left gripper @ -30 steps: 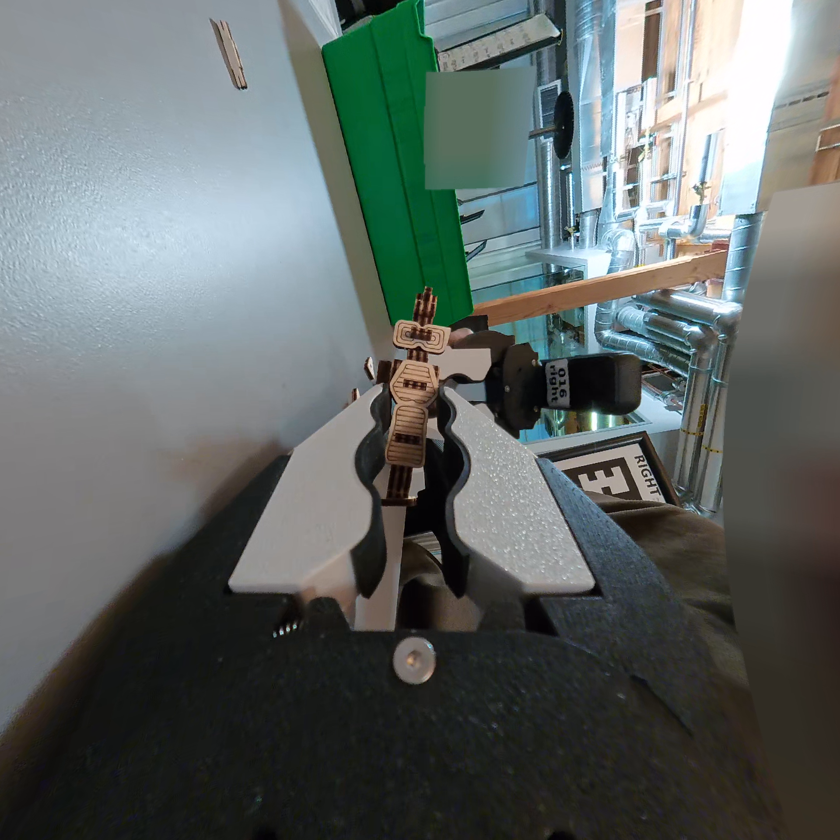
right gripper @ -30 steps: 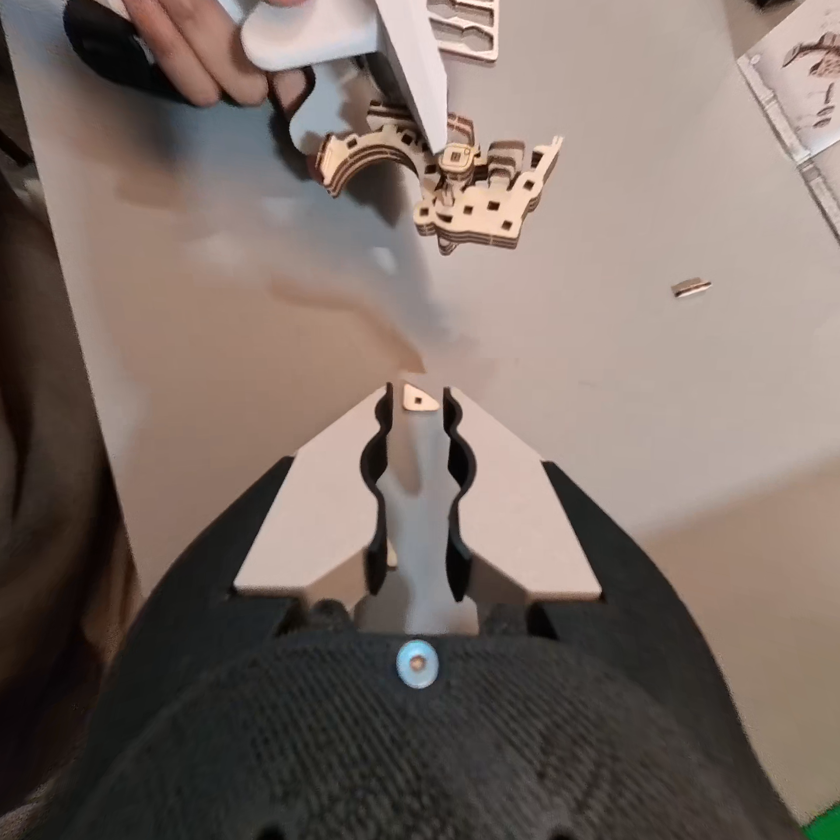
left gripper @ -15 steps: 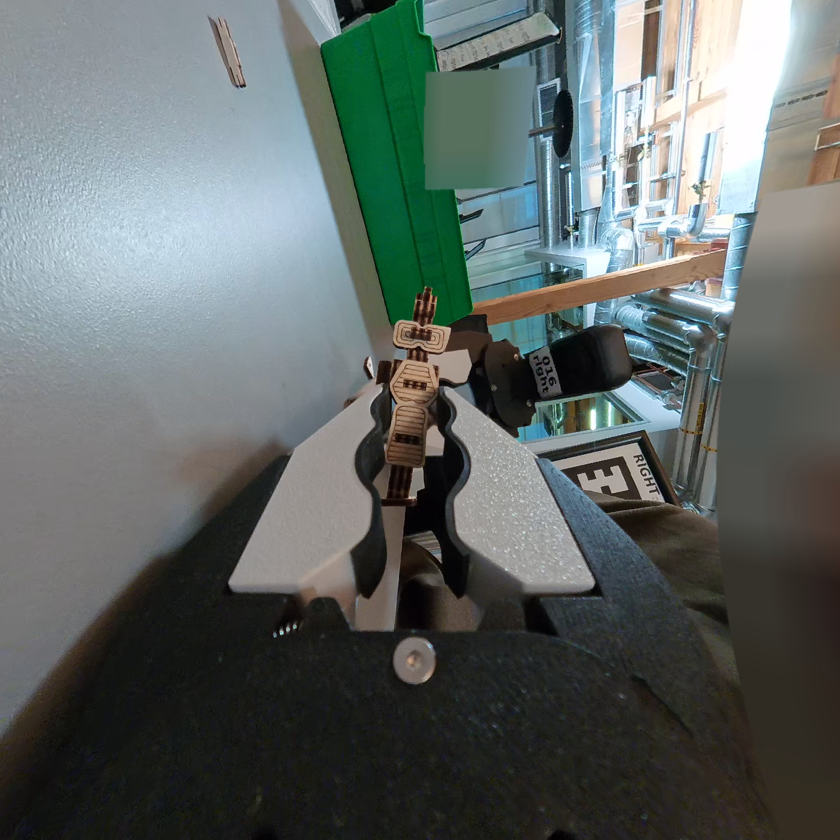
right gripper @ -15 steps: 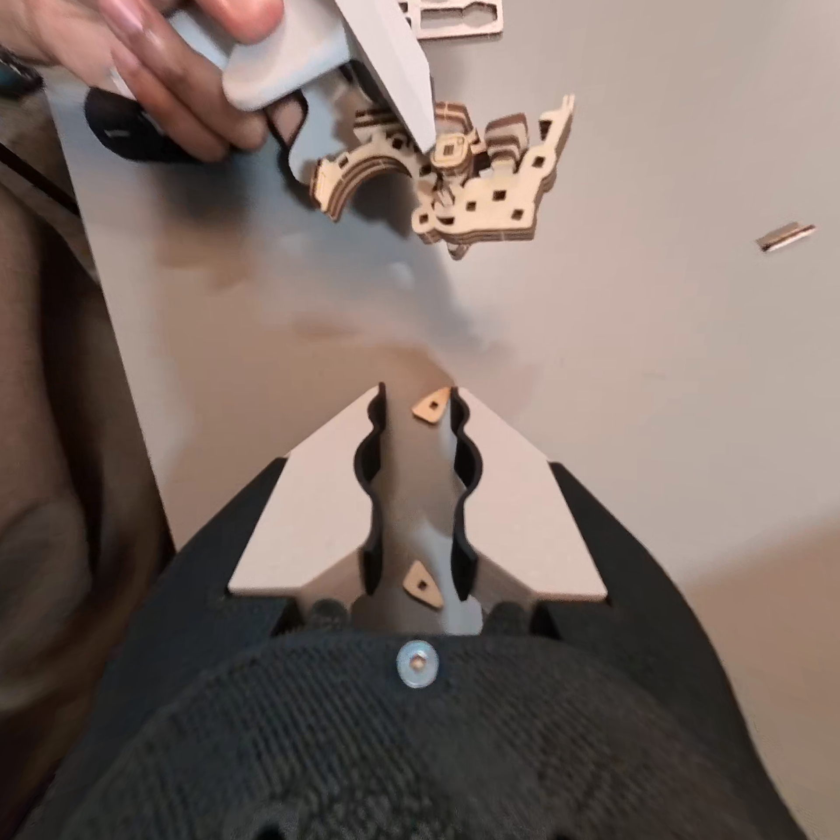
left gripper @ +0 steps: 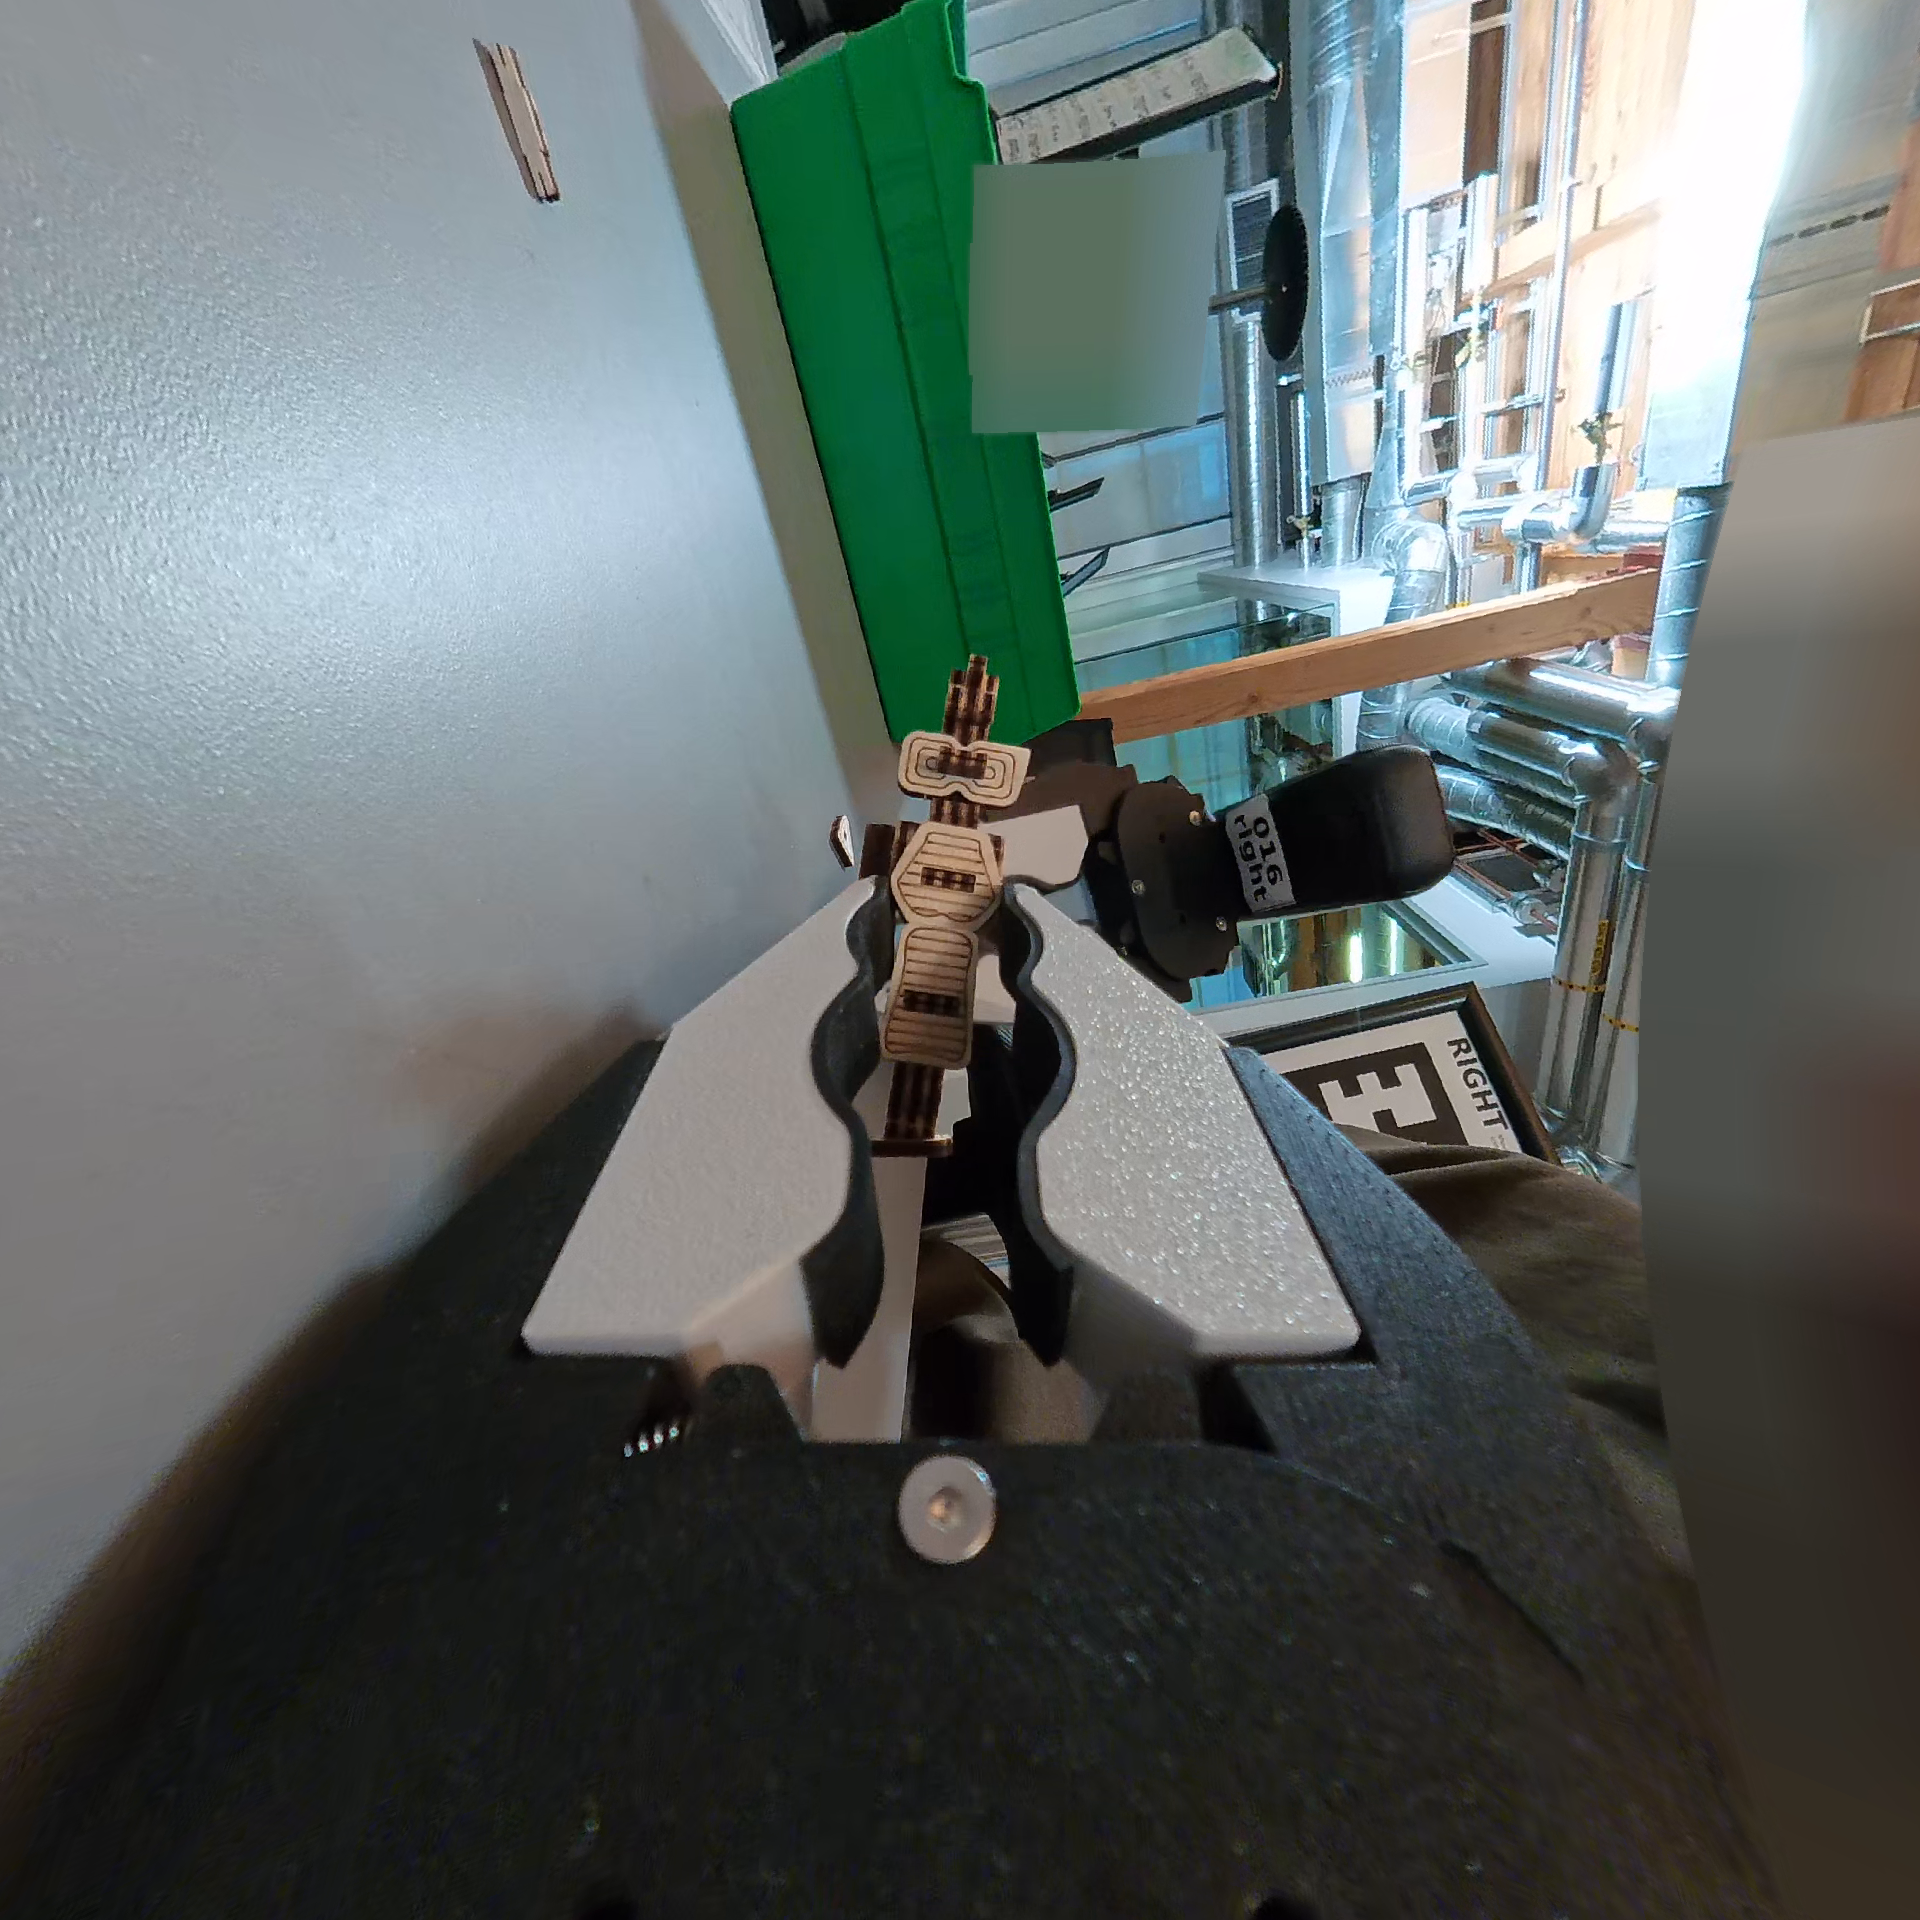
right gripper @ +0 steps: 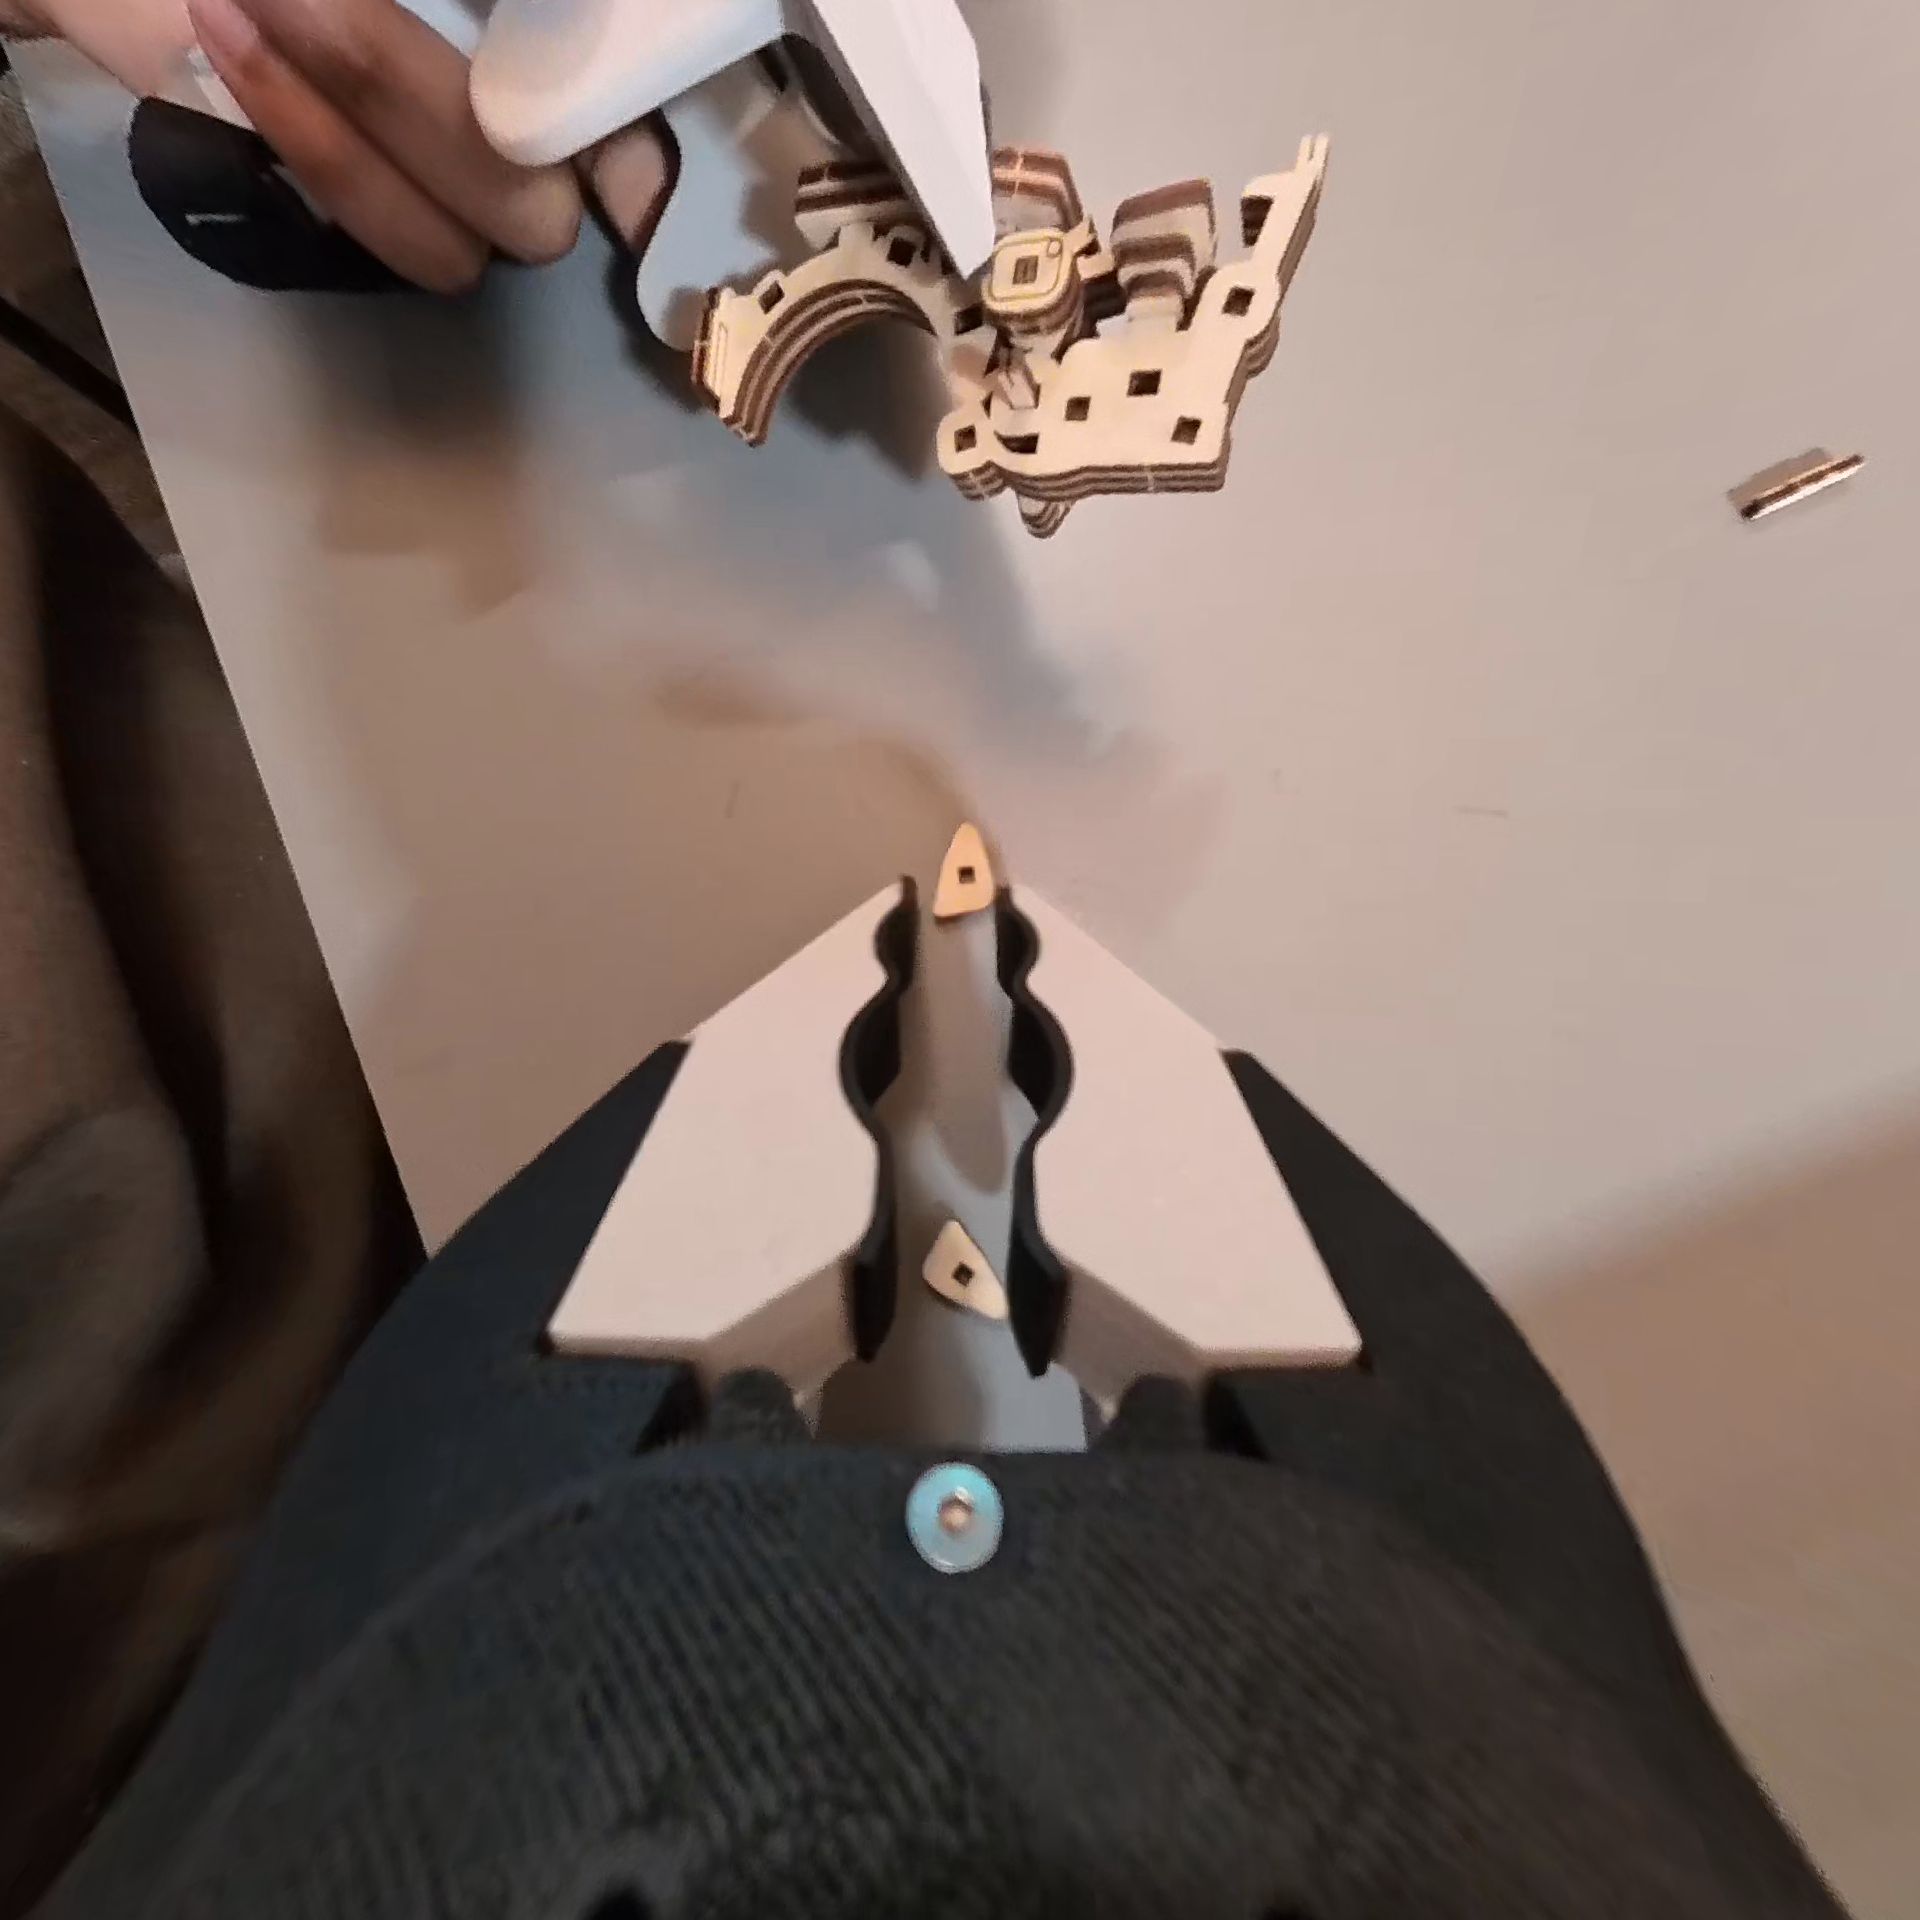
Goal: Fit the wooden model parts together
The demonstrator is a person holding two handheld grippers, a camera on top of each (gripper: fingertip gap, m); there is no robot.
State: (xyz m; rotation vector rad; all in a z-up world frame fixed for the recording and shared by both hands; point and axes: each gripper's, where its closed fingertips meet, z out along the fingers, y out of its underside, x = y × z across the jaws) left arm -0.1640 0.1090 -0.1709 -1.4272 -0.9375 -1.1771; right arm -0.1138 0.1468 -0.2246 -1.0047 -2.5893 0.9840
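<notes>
My left gripper [left gripper: 945, 899] is shut on the wooden model [left gripper: 930, 997] and holds it edge-on above the grey table [left gripper: 312, 623]. In the right wrist view the model [right gripper: 1091, 395] hangs in the air, a flat layered body with square holes and an arched end. My right gripper [right gripper: 956, 888] points down at the table, its narrow jaws pinching a small triangular wooden piece [right gripper: 961, 878] at the tips. A second like piece [right gripper: 964, 1280] lies on the table under the fingers. The right gripper's body [left gripper: 1174, 883] shows behind the model.
A small wooden stick [right gripper: 1795, 486] lies on the table to the right and also shows in the left wrist view [left gripper: 516, 125]. A green bin [left gripper: 914, 364] stands at the table's far edge. A hand [right gripper: 312, 135] holds the left gripper. The table edge [right gripper: 260, 831] runs down the left. Left tips to right tips: about 9 cm.
The right gripper's jaws widened, then narrowed onto the triangular piece, which turned point-up. The right gripper shifted, bringing the second piece into view. The left gripper and model stayed put.
</notes>
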